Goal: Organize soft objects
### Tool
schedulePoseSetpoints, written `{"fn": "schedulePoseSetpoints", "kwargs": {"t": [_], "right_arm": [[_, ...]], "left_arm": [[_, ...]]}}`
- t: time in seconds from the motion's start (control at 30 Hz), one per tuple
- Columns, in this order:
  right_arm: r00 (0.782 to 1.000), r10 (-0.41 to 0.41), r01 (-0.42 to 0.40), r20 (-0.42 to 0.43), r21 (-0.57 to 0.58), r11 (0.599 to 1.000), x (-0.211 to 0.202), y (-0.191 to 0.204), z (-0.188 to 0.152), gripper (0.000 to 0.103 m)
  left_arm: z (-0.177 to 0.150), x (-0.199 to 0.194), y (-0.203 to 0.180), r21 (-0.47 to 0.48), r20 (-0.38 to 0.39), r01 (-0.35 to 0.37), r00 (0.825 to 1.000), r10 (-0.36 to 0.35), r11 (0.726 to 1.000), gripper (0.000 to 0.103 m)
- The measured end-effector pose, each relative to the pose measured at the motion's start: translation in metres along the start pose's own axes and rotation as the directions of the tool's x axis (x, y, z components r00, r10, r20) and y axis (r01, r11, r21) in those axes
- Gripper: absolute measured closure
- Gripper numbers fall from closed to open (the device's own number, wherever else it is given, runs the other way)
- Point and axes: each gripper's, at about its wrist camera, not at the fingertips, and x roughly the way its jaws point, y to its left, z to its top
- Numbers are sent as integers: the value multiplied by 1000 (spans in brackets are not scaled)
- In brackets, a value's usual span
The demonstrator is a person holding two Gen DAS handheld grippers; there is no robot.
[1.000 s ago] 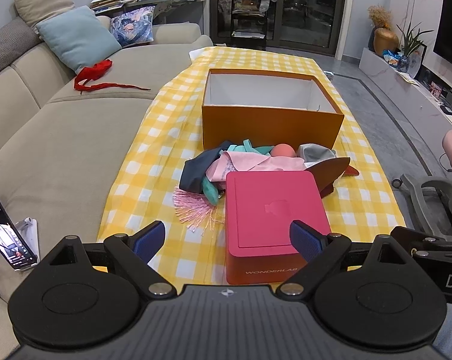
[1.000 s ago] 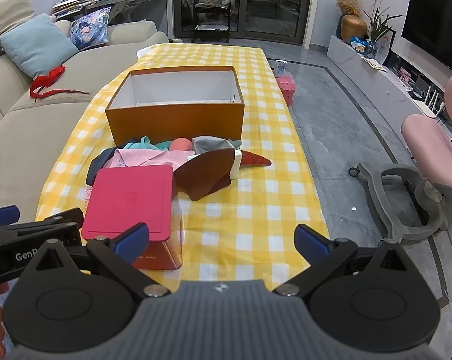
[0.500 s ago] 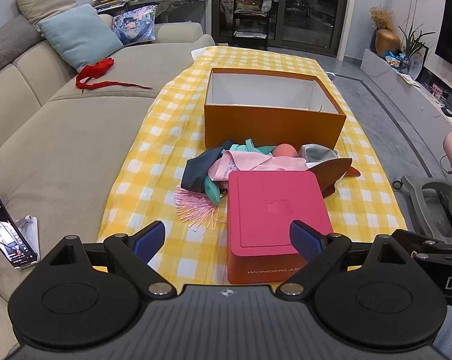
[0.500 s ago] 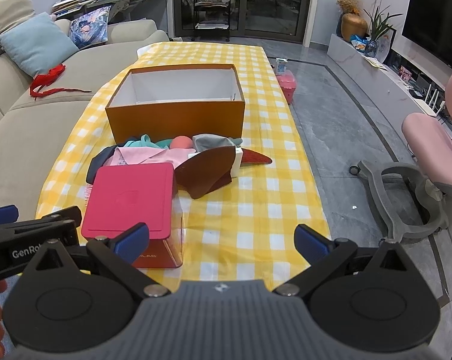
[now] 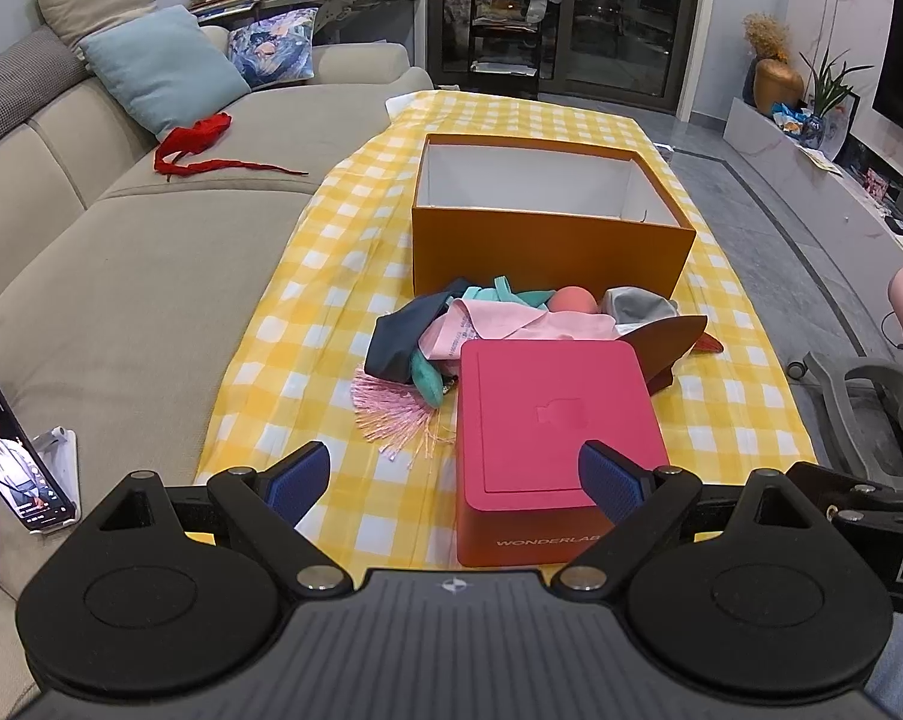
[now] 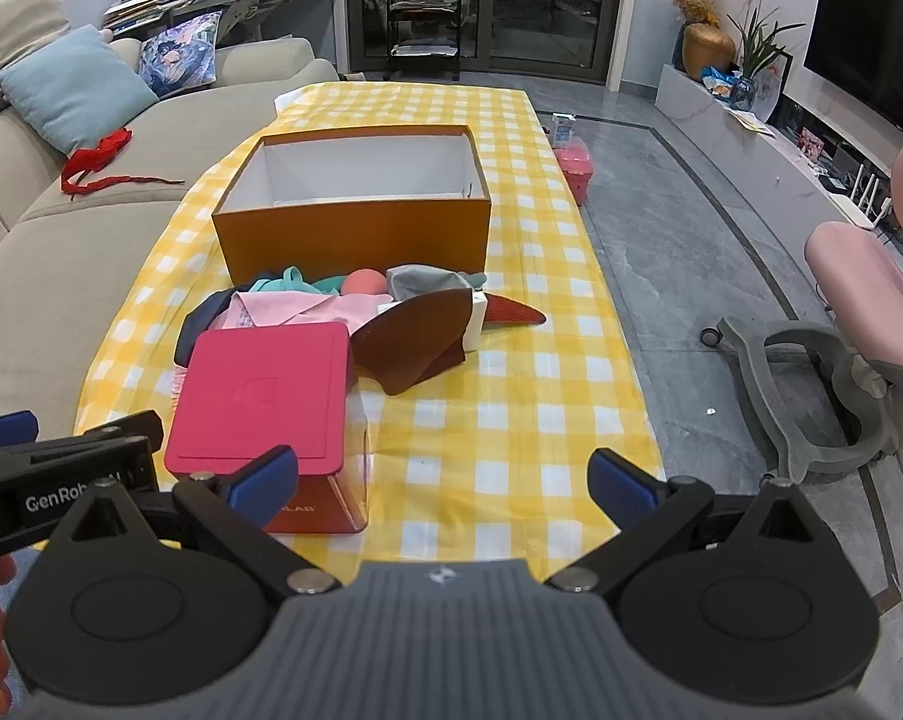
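Both the left gripper (image 5: pixel 454 483) and right gripper (image 6: pixel 443 480) hover with jaws apart, holding nothing; the heap of crumpled soft fabrics (image 5: pixel 481 330) (pink, teal, grey) lies mid-tablecloth between the open orange cardboard box (image 6: pixel 355 240) and the smooth red lidded cube (image 5: pixel 556 426) near the front edge of the yellow checked tablecloth (image 6: pixel 511 408).

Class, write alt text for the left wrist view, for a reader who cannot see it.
Open tongs hang over a closed red box on a yellow checked cloth. Behind it lies a heap of soft items, then an open orange box; a sofa is at left.
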Motion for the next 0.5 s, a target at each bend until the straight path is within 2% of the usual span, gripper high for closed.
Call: {"fn": "schedulePoseSetpoints", "kwargs": {"t": [0.5], "right_arm": [[1000, 3, -3, -11, -4, 1000, 1, 1, 2, 2]], "left_arm": [[6, -1, 1, -4, -10, 20, 1000, -20, 1000, 0]]}}
